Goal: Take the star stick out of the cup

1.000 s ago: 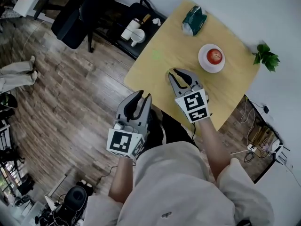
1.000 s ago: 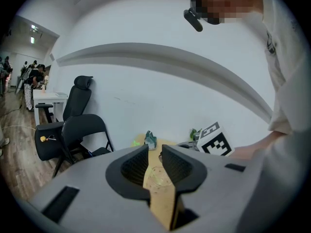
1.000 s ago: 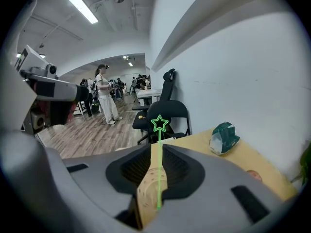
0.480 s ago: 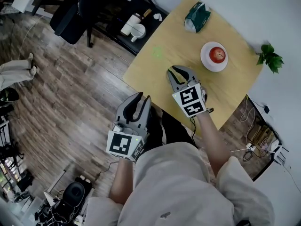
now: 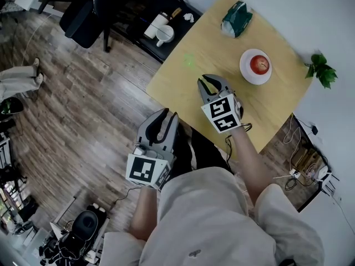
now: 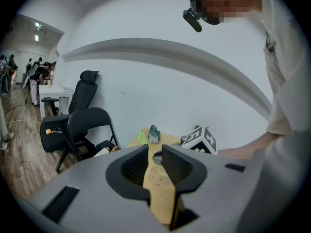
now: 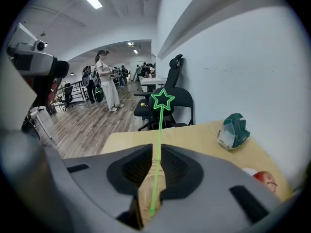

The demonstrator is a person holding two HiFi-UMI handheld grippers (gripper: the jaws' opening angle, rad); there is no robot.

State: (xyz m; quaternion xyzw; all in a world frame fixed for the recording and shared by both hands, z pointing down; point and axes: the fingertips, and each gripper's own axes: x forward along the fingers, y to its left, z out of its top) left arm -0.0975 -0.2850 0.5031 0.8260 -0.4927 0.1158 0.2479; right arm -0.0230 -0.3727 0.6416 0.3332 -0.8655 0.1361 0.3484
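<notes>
Nearest, the left gripper (image 6: 155, 148) is held off the table's (image 5: 177, 87) near edge, over the wooden floor (image 5: 83, 104). Its jaws are set narrowly apart and nothing is gripped between them. Through their gap a clear, rounded shape, probably the cup (image 6: 158, 174), is glimpsed ahead on the table, though the view there is too cramped to be sure.

Further out, the right gripper (image 7: 154, 147) is held low over the table, and its jaws are being closed. The star stick (image 7: 159, 130) is seen in the slot between them, centred, with a sliver of gap on either side, so it is judged not yet to be pinched. The stick's long axis is laid almost along the jaws' own line: its lower end sits deep towards the root of the jaws, its shaft passes out past the tips, and its green star is carried well beyond and above them. The stick is thus taken to be still in the cup (the cup itself is hidden beneath these jaws in their own view). The right gripper is plainly the nearer one, and any withdrawal is expected to follow the shaft's axis.

Beyond the right jaws' tips and to their right, a bowl with an apple (image 5: 255, 66), then a green packet (image 5: 237, 18), are set on the table.
</notes>
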